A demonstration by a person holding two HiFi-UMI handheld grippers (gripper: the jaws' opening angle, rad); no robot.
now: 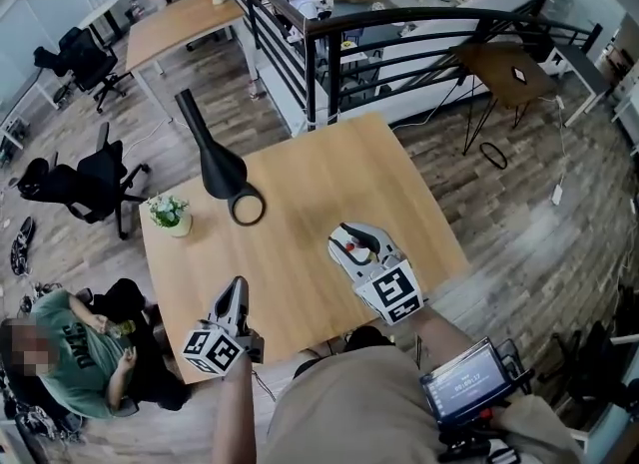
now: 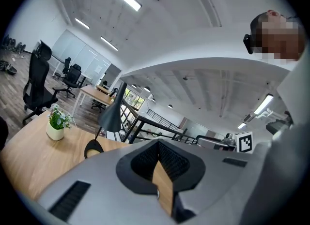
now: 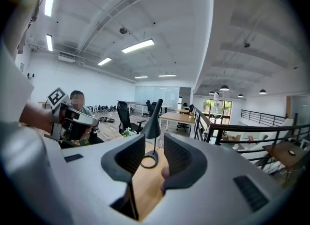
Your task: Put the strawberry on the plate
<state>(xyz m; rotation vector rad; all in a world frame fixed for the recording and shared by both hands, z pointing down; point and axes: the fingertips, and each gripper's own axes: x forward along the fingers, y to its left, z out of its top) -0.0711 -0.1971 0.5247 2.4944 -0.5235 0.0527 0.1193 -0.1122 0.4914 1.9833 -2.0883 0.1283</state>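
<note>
right gripper view: right gripper [image 3: 154, 157] stands open, strawberry [image 3: 165, 172] between its jaws (left gripper [image 2: 158, 161] closed)

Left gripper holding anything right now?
No, the left gripper has its jaws shut together in its own view, with nothing between them.

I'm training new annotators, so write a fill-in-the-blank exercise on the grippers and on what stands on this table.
1. The jaws of the left gripper are ____, with nothing between them.
2. The lamp standing on the table is ____ in colour.
3. The white pot near the lamp holds a little ____.
4. In the head view, the small thing between the jaws of the right gripper is ____ in colour.

Missing words: shut; black; plant; red.
</note>
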